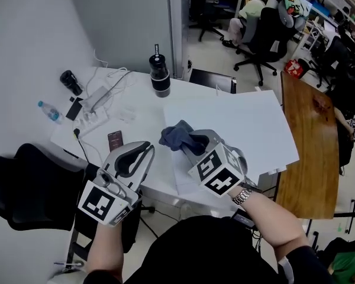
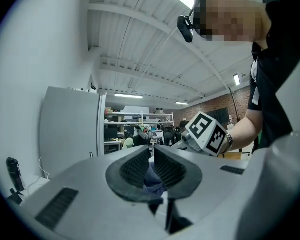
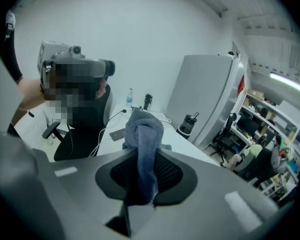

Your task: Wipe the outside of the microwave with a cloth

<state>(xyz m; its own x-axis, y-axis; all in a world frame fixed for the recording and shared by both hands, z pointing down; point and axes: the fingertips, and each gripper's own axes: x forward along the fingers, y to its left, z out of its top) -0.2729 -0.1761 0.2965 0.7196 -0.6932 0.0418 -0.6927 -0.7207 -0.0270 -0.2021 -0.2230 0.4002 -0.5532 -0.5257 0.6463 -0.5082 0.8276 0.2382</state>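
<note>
A blue-grey cloth [image 1: 176, 135] hangs bunched over the near left edge of a big white flat-topped box [image 1: 236, 123], which I take for the microwave seen from above. My right gripper [image 1: 192, 142] is shut on the cloth; in the right gripper view the cloth [image 3: 144, 134] stands up between the pads and drapes forward. My left gripper [image 1: 144, 152] sits just left of the cloth, apart from it. Its jaws stand almost together with nothing between them, and the cloth [image 2: 152, 178] shows beyond their slim gap. The right gripper's marker cube [image 2: 206, 133] is just past them.
A black bottle [image 1: 160, 76] stands behind the box on the white table [image 1: 136, 123]. A phone [image 1: 115, 139], a power strip with cables [image 1: 94, 108] and a water bottle [image 1: 50, 111] lie at the left. A black chair [image 1: 29, 188] is near left, a wooden table [image 1: 310, 147] at right.
</note>
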